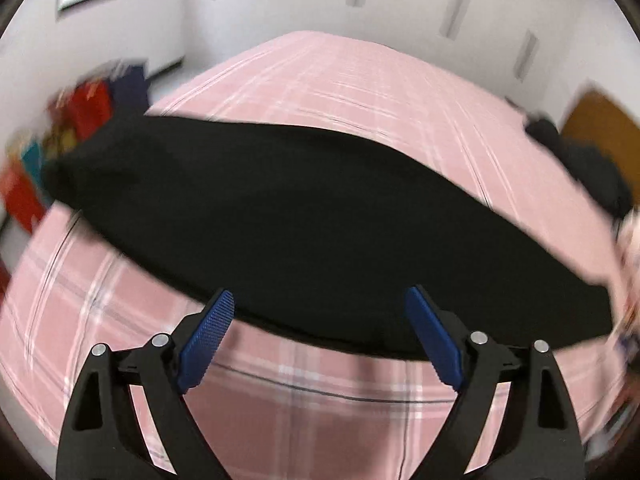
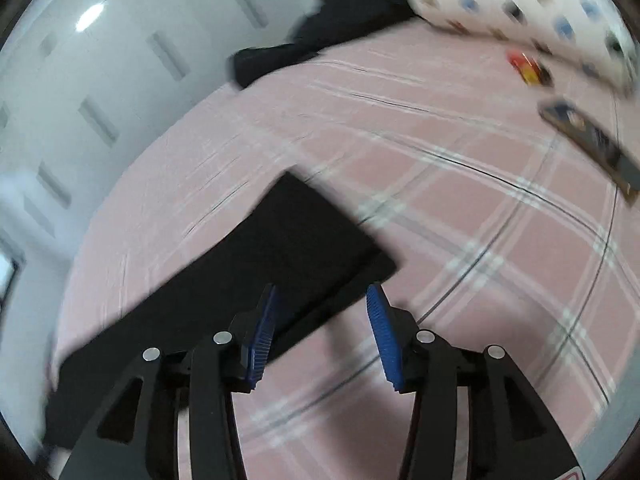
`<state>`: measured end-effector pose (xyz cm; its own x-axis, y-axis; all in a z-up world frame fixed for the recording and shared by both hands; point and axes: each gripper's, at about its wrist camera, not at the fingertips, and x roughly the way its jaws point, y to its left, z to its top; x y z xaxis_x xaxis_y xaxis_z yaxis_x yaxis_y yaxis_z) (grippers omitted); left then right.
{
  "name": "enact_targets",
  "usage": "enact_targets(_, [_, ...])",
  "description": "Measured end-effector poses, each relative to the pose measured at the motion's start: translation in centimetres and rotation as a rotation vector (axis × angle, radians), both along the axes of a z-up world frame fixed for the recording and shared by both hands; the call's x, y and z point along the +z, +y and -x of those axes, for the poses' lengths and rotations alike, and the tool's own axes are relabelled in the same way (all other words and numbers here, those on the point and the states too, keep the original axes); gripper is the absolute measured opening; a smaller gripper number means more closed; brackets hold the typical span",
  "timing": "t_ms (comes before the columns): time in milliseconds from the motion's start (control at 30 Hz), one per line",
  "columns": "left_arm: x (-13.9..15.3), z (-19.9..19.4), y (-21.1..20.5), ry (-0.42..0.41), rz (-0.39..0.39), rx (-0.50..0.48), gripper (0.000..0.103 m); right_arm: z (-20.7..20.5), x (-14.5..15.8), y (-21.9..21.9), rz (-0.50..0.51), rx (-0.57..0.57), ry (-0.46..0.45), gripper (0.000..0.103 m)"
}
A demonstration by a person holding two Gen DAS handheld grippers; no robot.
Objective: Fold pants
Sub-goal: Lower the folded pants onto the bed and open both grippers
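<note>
Black pants [image 1: 312, 220] are laid flat on a pink plaid bedsheet [image 1: 340, 80].
Both the left claw [image 1: 320, 336] and right claw [image 2: 322, 334] are held apart, empty; no writing is legible.

A home bedroom; pink plaid bedsheet [image 1: 360, 92]; patterned pillow [image 2: 520, 0]

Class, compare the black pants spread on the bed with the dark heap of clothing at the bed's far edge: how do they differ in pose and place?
The black pants lie flat and long across the pink plaid bedsheet, just ahead of both open grippers; the dark heap of clothing is bunched and rumpled. The pants lie mid-bed; the heap sits at the far edge beside a white spotted pillow. Both are dark fabric resting on the sheet.
</note>
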<state>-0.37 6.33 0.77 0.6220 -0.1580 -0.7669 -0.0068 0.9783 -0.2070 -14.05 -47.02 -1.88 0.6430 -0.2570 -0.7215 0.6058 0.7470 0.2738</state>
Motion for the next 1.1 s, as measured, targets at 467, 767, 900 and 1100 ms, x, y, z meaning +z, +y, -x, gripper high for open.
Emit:
enact_targets(467, [0.7, -6.4, 21.2, 0.088, 0.364, 0.25, 0.093, -7.3, 2.4, 25.3, 0.036, 0.517, -0.023, 0.058])
enact_targets(767, [3.5, -11.5, 22.7, 0.044, 0.404, 0.124, 0.009, -8.1, 1.0, 29.2, 0.083, 0.537, -0.013, 0.058])
enact_targets(900, [6.7, -11.0, 20.8, -0.106, 0.156, 0.016, 0.015, -7.6, 0.8, 27.8, 0.052, 0.494, -0.037, 0.058])
enact_targets(1100, [-0.9, -9.6, 24.8, 0.114, 0.137, 0.17, 0.027, -7.4, 0.3, 26.7, -0.004, 0.465, -0.037, 0.058])
